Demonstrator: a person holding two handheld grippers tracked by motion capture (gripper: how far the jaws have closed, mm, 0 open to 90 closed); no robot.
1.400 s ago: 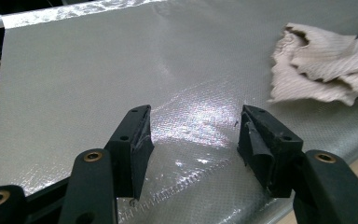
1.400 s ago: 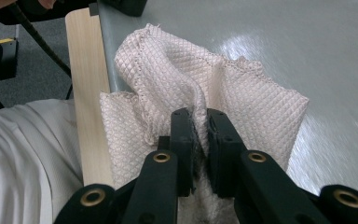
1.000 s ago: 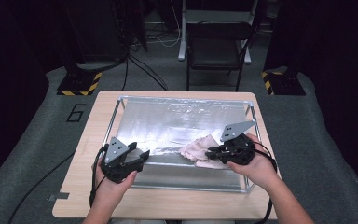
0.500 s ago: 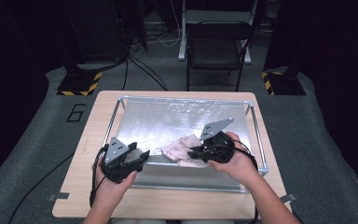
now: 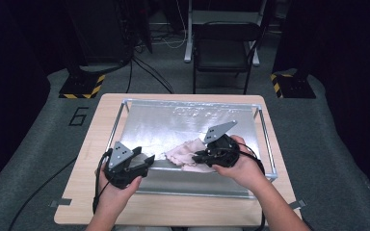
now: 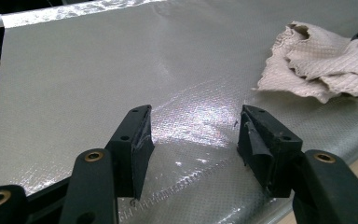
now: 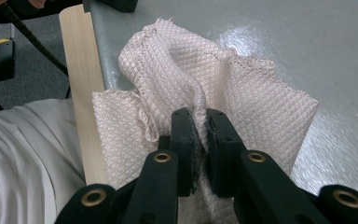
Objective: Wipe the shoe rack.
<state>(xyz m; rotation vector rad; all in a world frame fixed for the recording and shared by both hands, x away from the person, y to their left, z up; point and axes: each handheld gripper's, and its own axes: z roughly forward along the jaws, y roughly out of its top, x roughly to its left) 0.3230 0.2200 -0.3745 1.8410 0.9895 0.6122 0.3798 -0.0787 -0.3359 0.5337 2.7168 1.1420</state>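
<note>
High view first: my right hand-held gripper [image 5: 197, 156] sits over the near right part of the silver mat [image 5: 173, 125], its jaws clamped on the pale pink quilted cloth [image 5: 185, 153]. That cloth lies bunched on the mat near its front edge, roughly midway between my two hands, closer to the right one. My left hand-held gripper [image 5: 144, 161] rests at the near left corner of the mat, well apart from the cloth, with its jaws standing apart and nothing between them. The mat is stretched inside a metal frame [image 5: 265, 139] that takes up most of the wooden desk [image 5: 96, 125]. From the right gripper view, my two black jaws are drawn almost together with a raised fold of the cloth [image 7: 191, 88] pinched between the pads; the rest of it spreads out to both sides and droops toward the desk's front edge [image 7: 81, 93], where my white sleeve [image 7: 23, 158] shows. From the left gripper view, the jaws of my left hand-held gripper [image 6: 193, 135] are spread wide just above bare mat [image 6: 98, 70], and the crumpled cloth [image 6: 317, 65] lies off toward the far right.
</note>
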